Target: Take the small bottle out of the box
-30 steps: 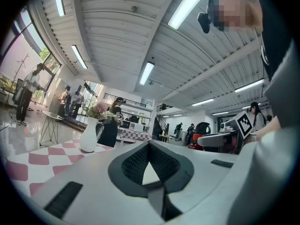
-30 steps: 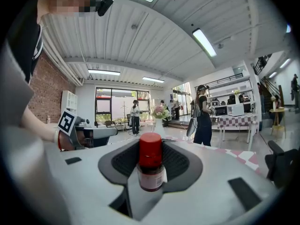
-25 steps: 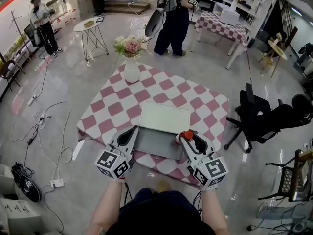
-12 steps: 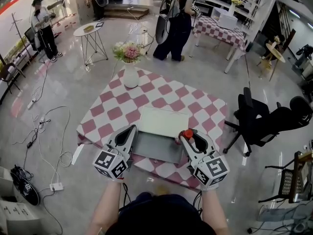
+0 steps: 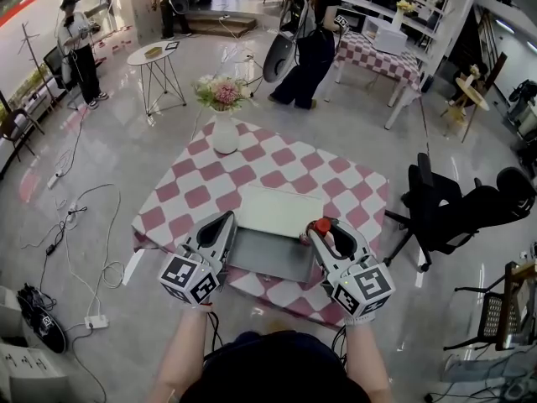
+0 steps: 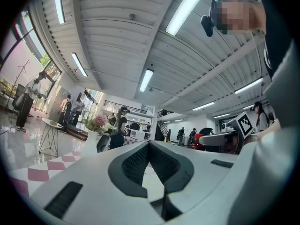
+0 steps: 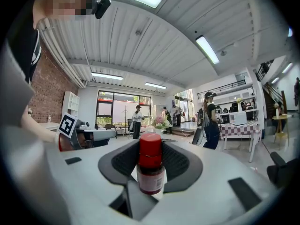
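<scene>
While the right gripper [image 5: 329, 235] clamps the small bottle [image 7: 151, 165] upright between its jaws, the red cap pokes above them | bottle: at the open box's [image 5: 273, 257] right rim, over the checkered table [image 5: 252, 166] | left gripper [image 5: 223, 225]: jaws together, empty, beside the box's left rim

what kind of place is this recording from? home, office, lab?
Probably a large open lab or studio workspace, not a home: a checkered-cloth table with a flower vase looks staged, loose cables cross the polished floor, plus office chairs and a ribbed ceiling with strip lights.
</scene>
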The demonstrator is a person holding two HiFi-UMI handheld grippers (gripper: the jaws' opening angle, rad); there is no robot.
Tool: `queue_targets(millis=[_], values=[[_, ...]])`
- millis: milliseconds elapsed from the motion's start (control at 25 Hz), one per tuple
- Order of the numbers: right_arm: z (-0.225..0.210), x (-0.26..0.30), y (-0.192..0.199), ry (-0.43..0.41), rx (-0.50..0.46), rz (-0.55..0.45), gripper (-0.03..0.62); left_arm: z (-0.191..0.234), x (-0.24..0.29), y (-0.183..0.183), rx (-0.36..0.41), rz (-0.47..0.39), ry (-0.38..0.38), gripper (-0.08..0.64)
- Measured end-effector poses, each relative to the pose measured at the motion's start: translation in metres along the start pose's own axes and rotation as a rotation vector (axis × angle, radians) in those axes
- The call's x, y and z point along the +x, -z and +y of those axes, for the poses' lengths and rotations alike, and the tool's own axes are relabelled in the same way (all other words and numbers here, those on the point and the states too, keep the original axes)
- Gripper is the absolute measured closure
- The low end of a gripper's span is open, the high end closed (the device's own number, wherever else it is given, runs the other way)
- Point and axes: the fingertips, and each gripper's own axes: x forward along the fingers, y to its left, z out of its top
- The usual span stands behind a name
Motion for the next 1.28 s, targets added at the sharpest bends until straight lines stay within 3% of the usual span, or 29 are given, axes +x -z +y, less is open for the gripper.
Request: queue_targets(millis=[1280], values=[[0.0053, 0.0085, -0.0045, -0.024, 0.004, -0.019, 0.446, 0.0073, -0.0045, 0.0003, 0.014, 0.001, -0.019, 0.557]])
